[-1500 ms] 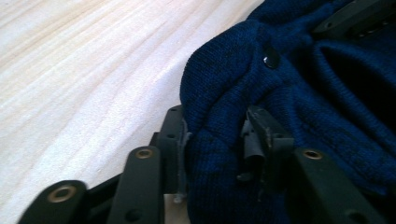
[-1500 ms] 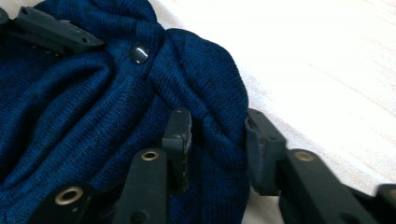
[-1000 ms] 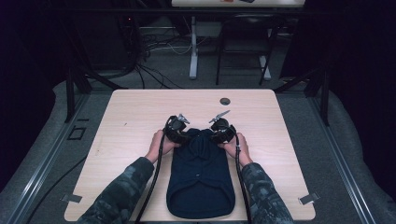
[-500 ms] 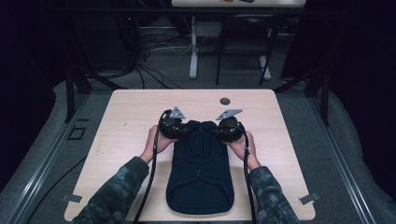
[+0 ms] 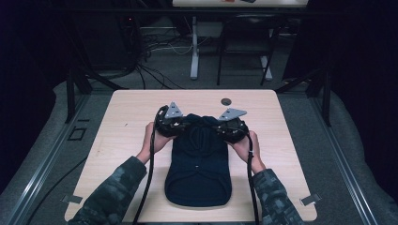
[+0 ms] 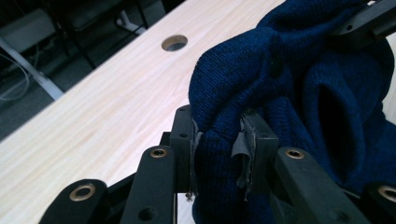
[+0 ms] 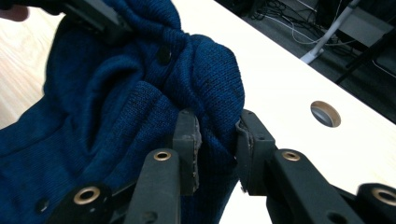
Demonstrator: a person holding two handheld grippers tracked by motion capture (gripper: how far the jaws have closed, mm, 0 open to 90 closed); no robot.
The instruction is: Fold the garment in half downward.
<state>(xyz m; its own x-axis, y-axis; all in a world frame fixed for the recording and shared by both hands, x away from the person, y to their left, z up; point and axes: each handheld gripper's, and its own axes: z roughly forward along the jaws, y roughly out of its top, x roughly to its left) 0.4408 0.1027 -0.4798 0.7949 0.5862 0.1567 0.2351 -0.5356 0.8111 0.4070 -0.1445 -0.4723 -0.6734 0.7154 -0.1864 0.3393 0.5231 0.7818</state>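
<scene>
A dark blue knitted garment (image 5: 199, 164) with small dark buttons lies lengthwise on the light wooden table (image 5: 126, 122), its far end lifted off the surface. My left gripper (image 5: 180, 125) is shut on the far left corner of that end; its pads pinch a fold of the knit (image 6: 217, 140). My right gripper (image 5: 220, 127) is shut on the far right corner, a bunched fold (image 7: 217, 126) pressed between its pads. The two grippers hang side by side above the table with the cloth sagging between them. The near end of the garment still rests on the table.
A round cable hole (image 5: 226, 101) sits in the table near its far edge, also seen from the left gripper (image 6: 174, 43) and the right gripper (image 7: 325, 113). Beyond the table are a desk leg (image 5: 194, 47), cables and dark frames on the floor.
Both grippers have risen and moved toward the far edge, drawing the garment's far end up and stretching it longer along the table.
</scene>
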